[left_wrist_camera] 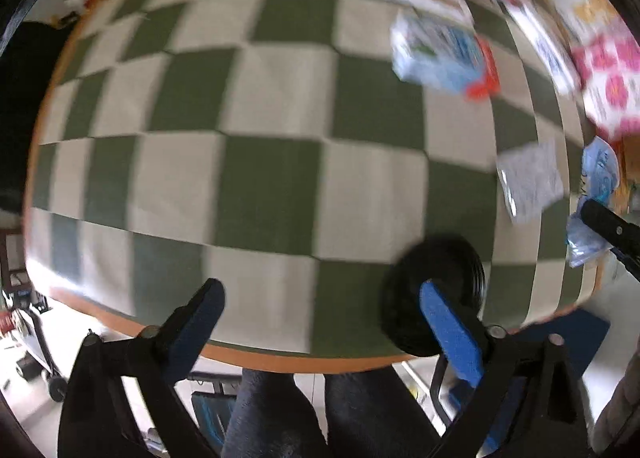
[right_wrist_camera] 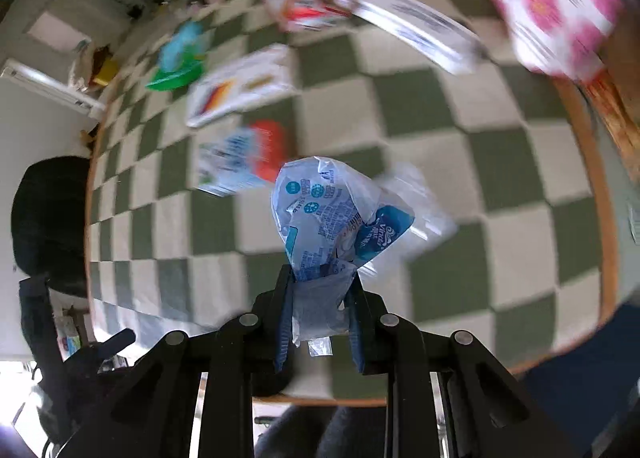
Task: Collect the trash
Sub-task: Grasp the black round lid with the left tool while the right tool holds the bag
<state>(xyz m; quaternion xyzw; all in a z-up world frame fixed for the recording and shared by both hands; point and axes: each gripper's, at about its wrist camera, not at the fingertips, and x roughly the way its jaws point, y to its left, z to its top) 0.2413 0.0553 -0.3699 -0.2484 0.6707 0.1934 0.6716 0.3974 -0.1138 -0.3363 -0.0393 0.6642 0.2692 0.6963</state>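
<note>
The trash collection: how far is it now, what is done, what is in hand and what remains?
Nothing shows as finished; no bin is in view. In hand: the right gripper is shut on a crumpled blue-and-white plastic wrapper. The left gripper is open and empty, beside a black round object. Left on the checkered table: a blue-and-red package, a white pouch, a pink-flowered pack and other blurred packets.

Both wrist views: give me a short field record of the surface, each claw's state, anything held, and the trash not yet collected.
surface: round table under a green-and-white checked cloth
left claw: open, holding nothing
right claw: shut on a crumpled blue-and-white plastic wrapper
black round object: on the cloth beside the left claw's blue finger; blurred, identity unclear
uncollected: blue-and-orange packet, white packet, pink-flowered pack
image quality: both views motion-blurred
</note>
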